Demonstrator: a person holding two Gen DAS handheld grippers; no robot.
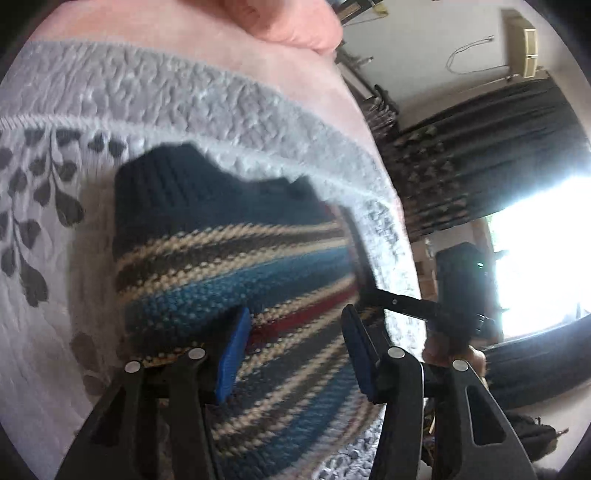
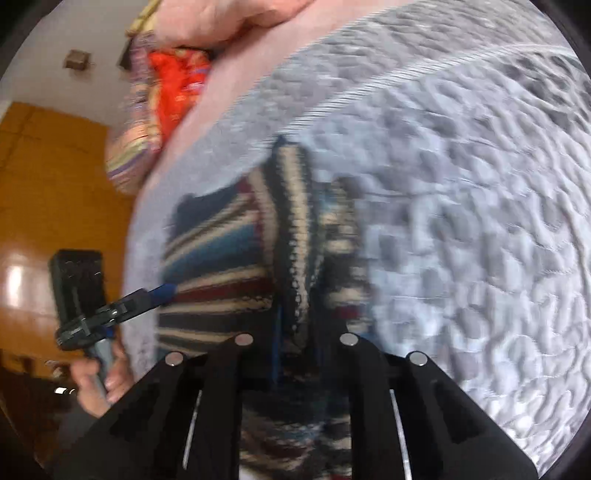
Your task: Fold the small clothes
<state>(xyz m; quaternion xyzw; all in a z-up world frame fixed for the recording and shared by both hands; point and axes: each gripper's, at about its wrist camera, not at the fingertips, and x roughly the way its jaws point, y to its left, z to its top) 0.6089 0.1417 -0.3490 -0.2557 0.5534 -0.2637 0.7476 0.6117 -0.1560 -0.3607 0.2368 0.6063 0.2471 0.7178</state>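
Note:
A striped knitted sweater (image 1: 236,266) in blue, beige, dark grey and red, with a navy ribbed edge, lies on a grey quilted bedspread (image 1: 155,92). My left gripper (image 1: 295,350) hovers open just over it, its blue pads (image 1: 232,358) spread apart with nothing between them. In the right wrist view a raised fold of the sweater (image 2: 295,258) runs up between the fingers of my right gripper (image 2: 295,325), which is shut on it; the fingertips are hidden by the knit. The left gripper (image 2: 155,295) touches the sweater's left edge there.
A pink blanket (image 1: 288,22) lies beyond the bedspread. Folded colourful cloths (image 2: 147,110) sit at the bed's far edge, near an orange wooden cupboard (image 2: 44,166). Dark curtains (image 1: 480,166) and a bright window (image 1: 546,258) lie off the bed's right side. A hand (image 2: 96,376) holds the left gripper.

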